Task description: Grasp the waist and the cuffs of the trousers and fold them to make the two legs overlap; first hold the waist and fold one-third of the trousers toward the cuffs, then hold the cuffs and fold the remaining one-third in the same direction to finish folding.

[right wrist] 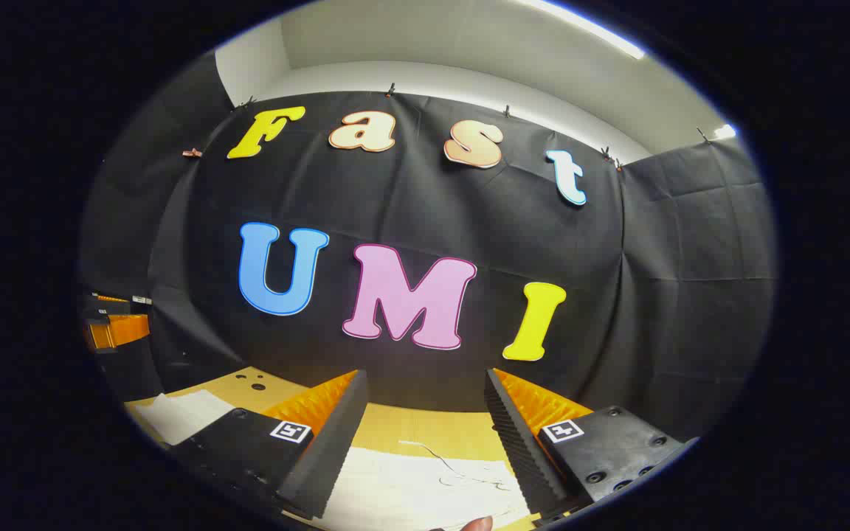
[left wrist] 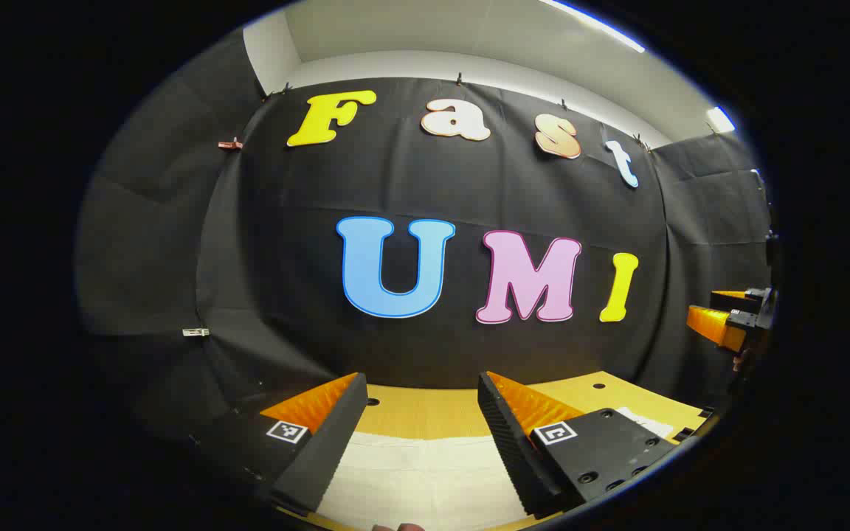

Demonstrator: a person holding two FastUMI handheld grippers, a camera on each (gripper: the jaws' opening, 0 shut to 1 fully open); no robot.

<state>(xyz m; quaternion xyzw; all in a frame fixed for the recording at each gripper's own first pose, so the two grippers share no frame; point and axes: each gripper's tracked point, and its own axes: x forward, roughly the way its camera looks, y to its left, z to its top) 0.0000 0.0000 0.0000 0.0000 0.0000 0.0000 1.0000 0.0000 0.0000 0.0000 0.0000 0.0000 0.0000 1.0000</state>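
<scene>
White trousers [left wrist: 425, 476] lie flat on the wooden table [left wrist: 425, 413] right below my left gripper [left wrist: 421, 387], which hangs above them, open, with nothing between its fingers. In the right gripper view the same white cloth [right wrist: 425, 490] shows a loose thread on top, and another part of the trousers [right wrist: 178, 413] lies at the left. My right gripper [right wrist: 425, 383] is open above the cloth and holds nothing. The other gripper [left wrist: 727, 321] shows at the right edge of the left gripper view, and at the left edge [right wrist: 111, 324] of the right gripper view.
The table's far edge meets the black cloth wall [left wrist: 425, 206] close ahead. Small round holes [right wrist: 255, 382] dot the tabletop. A fingertip [right wrist: 478, 523] shows at the bottom edge of the right gripper view.
</scene>
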